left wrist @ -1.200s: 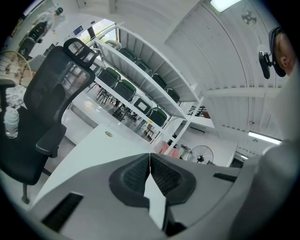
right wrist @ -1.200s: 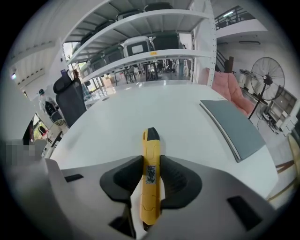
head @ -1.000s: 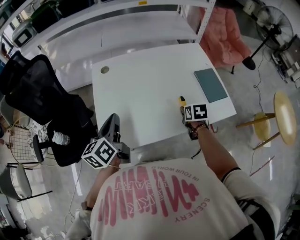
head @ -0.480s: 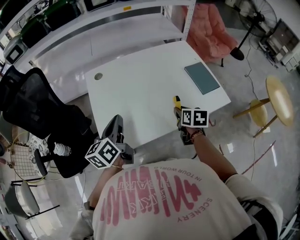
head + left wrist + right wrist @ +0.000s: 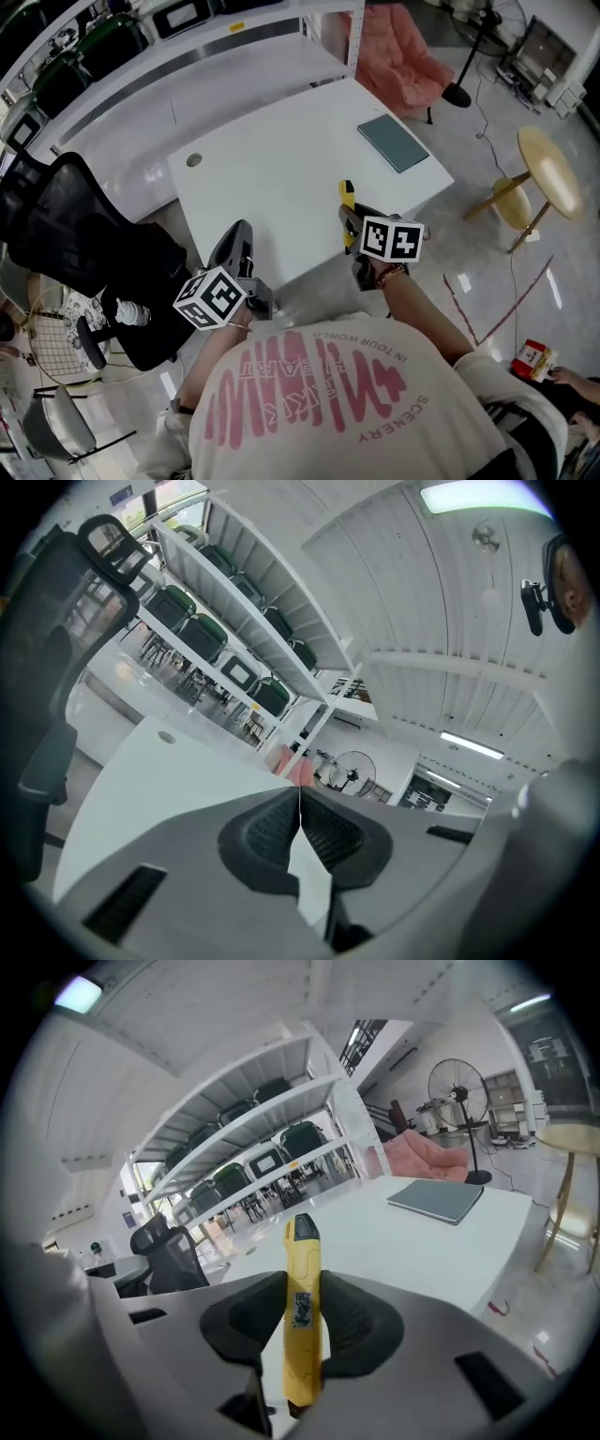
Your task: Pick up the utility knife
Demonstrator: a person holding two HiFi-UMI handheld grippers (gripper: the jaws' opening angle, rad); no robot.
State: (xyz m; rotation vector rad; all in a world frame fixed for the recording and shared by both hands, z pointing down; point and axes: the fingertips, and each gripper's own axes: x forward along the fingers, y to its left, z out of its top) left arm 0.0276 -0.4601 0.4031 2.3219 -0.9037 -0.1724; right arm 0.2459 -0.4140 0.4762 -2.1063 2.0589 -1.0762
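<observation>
We have raised the knife (image 5: pixel 301 1269) off the desk (image 5: pixel 272 169) in the last second. Our right gripper (image 5: pixel 302 1330) has its jaws clamped on the yellow handle, and it now hangs above the desk's near edge. Our left gripper (image 5: pixel 300 832) waits off the desk, jaws closed on nothing. The pick-up looks done to us.

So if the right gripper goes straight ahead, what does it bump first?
Probably the white table, with the yellow utility knife in the right gripper touching first; depth is hard to judge.
</observation>
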